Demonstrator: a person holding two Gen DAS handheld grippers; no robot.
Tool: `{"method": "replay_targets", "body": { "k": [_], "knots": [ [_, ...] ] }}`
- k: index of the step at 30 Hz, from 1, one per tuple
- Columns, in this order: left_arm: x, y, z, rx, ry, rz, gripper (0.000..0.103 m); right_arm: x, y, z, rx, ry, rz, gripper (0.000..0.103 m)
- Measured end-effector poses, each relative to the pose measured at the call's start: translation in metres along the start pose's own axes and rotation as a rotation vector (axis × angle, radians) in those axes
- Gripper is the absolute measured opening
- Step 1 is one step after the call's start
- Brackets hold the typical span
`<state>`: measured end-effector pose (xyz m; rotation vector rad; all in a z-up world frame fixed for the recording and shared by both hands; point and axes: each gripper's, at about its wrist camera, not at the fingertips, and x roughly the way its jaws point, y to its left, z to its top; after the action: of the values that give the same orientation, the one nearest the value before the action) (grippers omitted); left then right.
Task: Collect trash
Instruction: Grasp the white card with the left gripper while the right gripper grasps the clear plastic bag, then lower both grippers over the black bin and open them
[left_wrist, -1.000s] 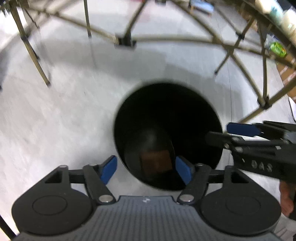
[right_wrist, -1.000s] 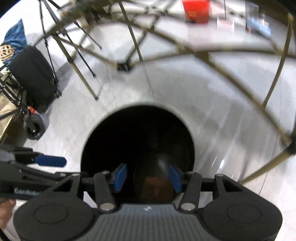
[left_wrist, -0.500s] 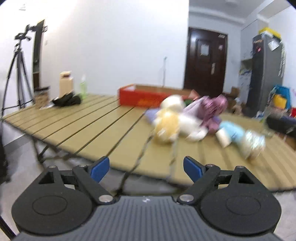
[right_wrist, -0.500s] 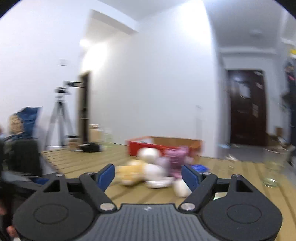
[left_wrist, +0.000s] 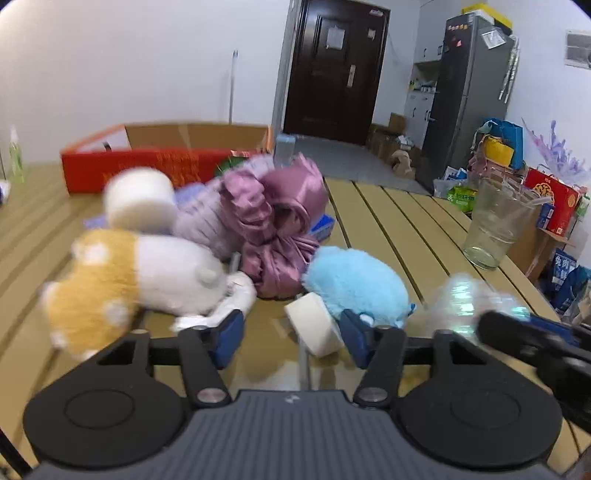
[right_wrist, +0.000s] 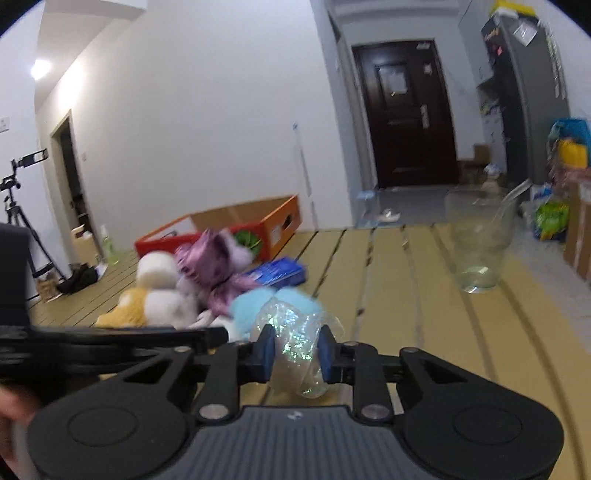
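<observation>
The right gripper (right_wrist: 296, 354) is closing, its fingers pinching a crinkled iridescent wrapper (right_wrist: 295, 343) near the table's (left_wrist: 406, 221) front edge. The left gripper (left_wrist: 291, 338) is closing around a white tape roll (left_wrist: 314, 328), fingers apart. Neither piece is binned yet.

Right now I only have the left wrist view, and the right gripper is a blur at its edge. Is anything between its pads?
Observer: Yes. In the right wrist view the right gripper is closing, with a crumpled iridescent wrapper between its pads.
Operator: Anything beyond the far left end of the table that I miss?
Observer: A tripod stands on the floor past that end of the table.
</observation>
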<state>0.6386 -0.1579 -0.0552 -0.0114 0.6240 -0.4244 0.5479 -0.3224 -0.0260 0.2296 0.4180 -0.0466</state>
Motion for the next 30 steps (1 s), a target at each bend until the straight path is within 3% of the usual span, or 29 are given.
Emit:
{"method": "replay_targets", "body": {
  "k": [1, 2, 3, 5, 9, 12, 15, 19, 22, 25, 30],
  "knots": [
    [0.007, -0.001, -0.002, -0.008, 0.009, -0.016, 0.042, 0.002, -0.002, -0.005, 0.016, 0.006, 0.006, 0.023],
    [0.013, 0.000, -0.002, -0.025, 0.021, -0.035, 0.026, 0.001, -0.006, -0.007, 0.031, 0.019, 0.015, 0.023],
    [0.017, 0.002, -0.002, -0.054, 0.027, -0.074, 0.020, 0.003, -0.009, -0.008, 0.044, 0.035, 0.025, 0.023],
    [0.017, 0.003, -0.004, -0.093, 0.017, -0.114, 0.019, 0.002, -0.010, -0.011, 0.054, 0.052, 0.032, 0.023],
    [0.003, -0.001, -0.009, -0.055, 0.019, -0.085, 0.019, -0.001, -0.005, -0.011, 0.043, 0.048, 0.041, 0.022],
    [-0.031, 0.003, -0.013, -0.023, -0.013, -0.057, 0.018, -0.003, 0.005, -0.013, 0.023, 0.046, 0.069, 0.022],
    [-0.086, 0.019, -0.026, -0.011, -0.068, -0.036, 0.019, -0.008, 0.023, -0.019, -0.014, 0.055, 0.141, 0.021],
    [-0.156, 0.052, -0.068, -0.014, -0.086, 0.039, 0.019, -0.016, 0.063, -0.037, -0.072, 0.131, 0.320, 0.021],
    [-0.190, 0.079, -0.110, -0.049, -0.028, 0.128, 0.019, -0.026, 0.100, -0.055, -0.136, 0.185, 0.455, 0.021],
    [-0.197, 0.103, -0.141, -0.094, 0.052, 0.158, 0.019, -0.035, 0.137, -0.077, -0.236, 0.268, 0.556, 0.021],
    [-0.153, 0.136, -0.183, -0.172, 0.304, 0.173, 0.019, -0.023, 0.179, -0.136, -0.459, 0.490, 0.504, 0.021]
  ]
}}
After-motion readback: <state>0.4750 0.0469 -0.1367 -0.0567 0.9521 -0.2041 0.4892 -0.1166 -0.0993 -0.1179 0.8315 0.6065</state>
